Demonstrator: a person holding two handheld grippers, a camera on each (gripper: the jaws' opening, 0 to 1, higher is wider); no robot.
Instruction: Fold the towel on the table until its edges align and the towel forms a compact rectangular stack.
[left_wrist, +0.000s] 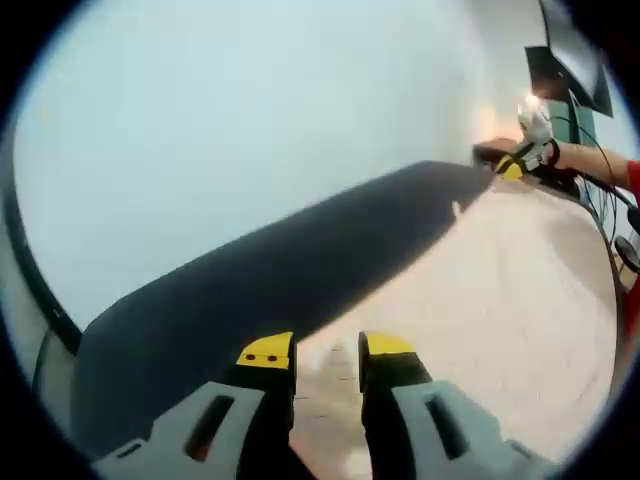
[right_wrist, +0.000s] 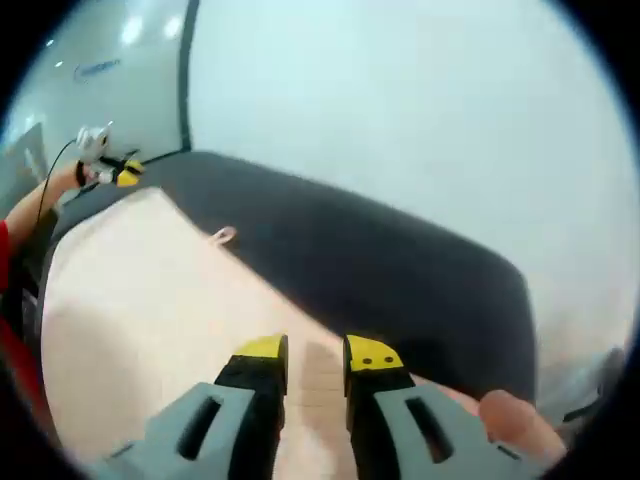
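Observation:
A beige towel (left_wrist: 490, 300) lies spread flat on a dark table (left_wrist: 250, 280). My left gripper (left_wrist: 326, 352) sits at one corner of the towel's far edge, its yellow-tipped jaws close together with cloth pinched between them. My right gripper (right_wrist: 317, 353) stands the same way on the other corner of that edge of the towel (right_wrist: 150, 300). Each gripper also shows small in the other's view, at the opposite corner: the right gripper (left_wrist: 512, 166) and the left gripper (right_wrist: 127, 174). A small loop tag (right_wrist: 222, 236) sticks out from the towel's edge.
Bare dark table (right_wrist: 400, 270) runs beyond the towel's far edge, up to a pale wall (right_wrist: 400, 120). A white-gloved hand (left_wrist: 536, 124) holds the right gripper, and a red sleeve (left_wrist: 633, 180) shows behind it. Dark monitors (left_wrist: 570, 60) and cables stand at the far end.

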